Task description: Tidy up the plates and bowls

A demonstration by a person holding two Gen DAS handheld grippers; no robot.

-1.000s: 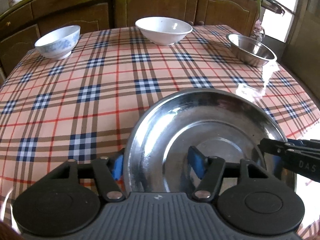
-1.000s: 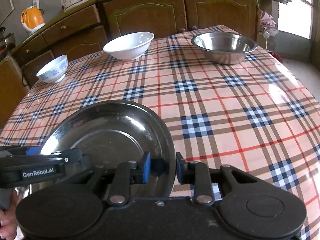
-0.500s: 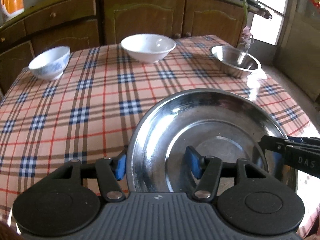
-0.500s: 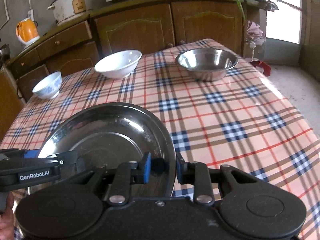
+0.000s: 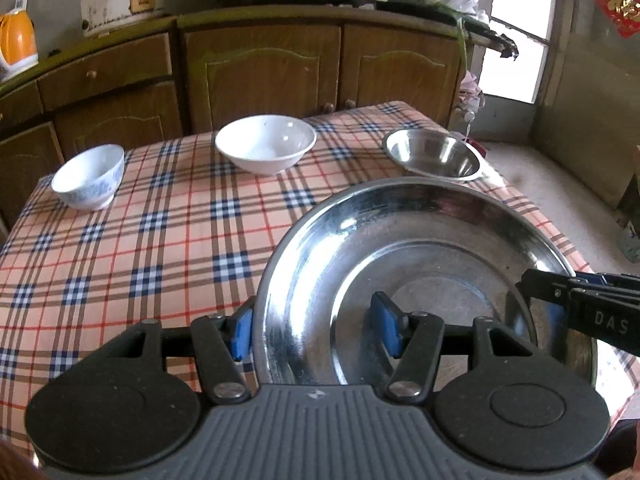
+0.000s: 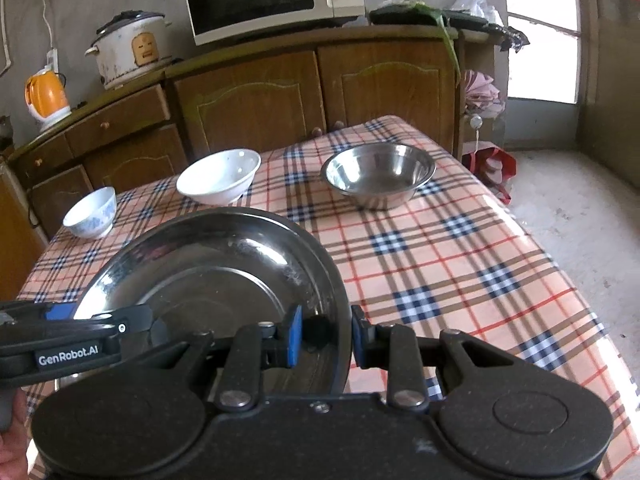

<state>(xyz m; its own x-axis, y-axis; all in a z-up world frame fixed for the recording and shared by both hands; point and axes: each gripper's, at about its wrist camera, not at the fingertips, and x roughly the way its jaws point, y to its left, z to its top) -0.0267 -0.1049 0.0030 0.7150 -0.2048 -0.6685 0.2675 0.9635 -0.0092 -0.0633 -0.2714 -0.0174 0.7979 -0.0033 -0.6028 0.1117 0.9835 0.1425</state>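
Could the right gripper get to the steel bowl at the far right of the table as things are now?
Probably not right away. The right gripper is clamped on the steel plate's rim, shared with the left gripper. The path over the tablecloth to the steel bowl looks free otherwise.

Silver steel plate (image 5: pixel 420 248), peach tablecloth (image 5: pixel 168 240) with navy-red checks, white bowl (image 5: pixel 266 142), blue-patterned white bowl (image 5: pixel 89 176), orange kettle (image 6: pixel 45 94)

The left gripper (image 5: pixel 314 330) body is hiding the steel plate's (image 5: pixel 420 240) near rim; the right gripper (image 6: pixel 322 336) housing is covering the plate's nearest edge, and the tablecloth (image 6: pixel 460 256) beneath is staying unseen.
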